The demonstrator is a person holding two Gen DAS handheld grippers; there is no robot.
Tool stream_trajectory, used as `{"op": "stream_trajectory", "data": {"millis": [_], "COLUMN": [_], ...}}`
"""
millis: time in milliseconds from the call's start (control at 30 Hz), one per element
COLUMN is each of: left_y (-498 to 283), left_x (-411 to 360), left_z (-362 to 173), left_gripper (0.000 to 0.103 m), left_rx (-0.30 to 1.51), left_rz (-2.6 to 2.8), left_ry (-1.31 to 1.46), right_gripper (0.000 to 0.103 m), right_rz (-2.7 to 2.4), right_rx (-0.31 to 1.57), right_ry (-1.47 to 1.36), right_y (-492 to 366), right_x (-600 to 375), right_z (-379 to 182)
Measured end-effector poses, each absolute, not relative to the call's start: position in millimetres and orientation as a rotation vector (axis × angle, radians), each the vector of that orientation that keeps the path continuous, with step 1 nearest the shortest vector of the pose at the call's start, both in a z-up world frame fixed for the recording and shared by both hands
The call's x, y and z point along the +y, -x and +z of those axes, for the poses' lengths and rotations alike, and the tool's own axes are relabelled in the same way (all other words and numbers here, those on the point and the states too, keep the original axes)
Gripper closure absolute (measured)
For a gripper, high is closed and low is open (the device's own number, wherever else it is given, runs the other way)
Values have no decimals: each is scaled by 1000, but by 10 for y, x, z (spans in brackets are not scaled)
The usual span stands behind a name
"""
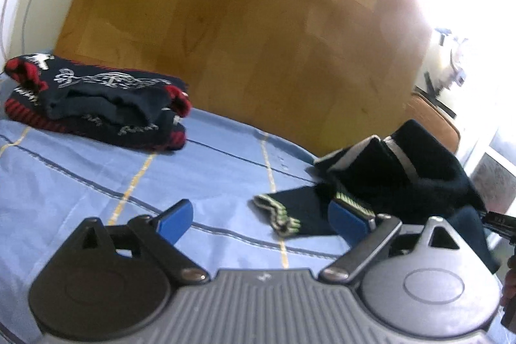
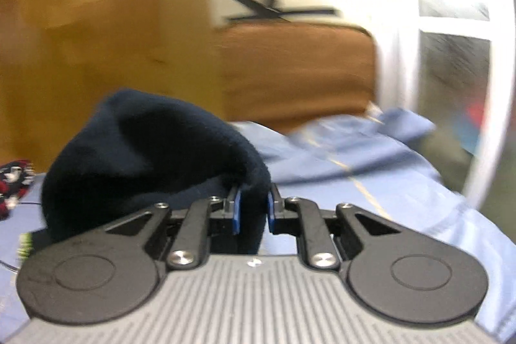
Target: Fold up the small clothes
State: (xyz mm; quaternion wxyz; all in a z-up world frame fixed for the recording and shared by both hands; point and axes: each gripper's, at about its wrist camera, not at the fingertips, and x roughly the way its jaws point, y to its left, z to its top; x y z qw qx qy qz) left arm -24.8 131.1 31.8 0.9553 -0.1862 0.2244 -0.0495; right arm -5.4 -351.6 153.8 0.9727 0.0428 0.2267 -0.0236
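Left gripper [image 1: 262, 220]: jaws spread wide, blue pads [image 1: 175, 220] holding nothing, hovering low over the blue bedsheet [image 1: 96, 176]. Right-hand pad just beside or touching the striped cuff of the dark navy garment [image 1: 396, 170]; contact hard to confirm. Garment heaped ahead and to the right of the open jaws, one cuffed sleeve [image 1: 290, 211] trailing into the gap between them. Far ahead to the left, well apart: a folded navy-and-red patterned sweater [image 1: 96, 105].

Right gripper [image 2: 253, 211]: jaws drawn nearly together, clamped on a fold of the same navy garment [image 2: 148, 163], which bulges up ahead and left of the pads.

No readable writing or labels; white pattern on the sweater illegible.
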Motion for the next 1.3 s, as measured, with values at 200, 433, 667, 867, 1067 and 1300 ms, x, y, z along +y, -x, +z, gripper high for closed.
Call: {"op": "stream_trajectory", "data": {"millis": [200, 433, 667, 867, 1067, 1300], "left_y": [301, 273, 251, 152, -149, -627], "left_x": [1133, 1085, 1084, 975, 638, 168], "left_z": [316, 272, 252, 255, 352, 311], "left_gripper": [8, 8, 8, 8, 9, 12], "left_rx": [451, 478, 488, 538, 598, 708], "left_rz": [-142, -140, -113, -171, -279, -413], "left_ry": [308, 277, 254, 245, 236, 328], "right_gripper": [61, 14, 95, 78, 43, 19], "right_rz": [-227, 143, 5, -406, -139, 288], "right_rx": [341, 406, 318, 284, 261, 406], "right_ry": [-117, 27, 16, 182, 60, 216], "right_y": [439, 433, 309, 424, 516, 103], "right_x": [-3821, -2970, -3289, -4205, -4059, -3151], "right_z": [1638, 1648, 1968, 2156, 2241, 1910]}}
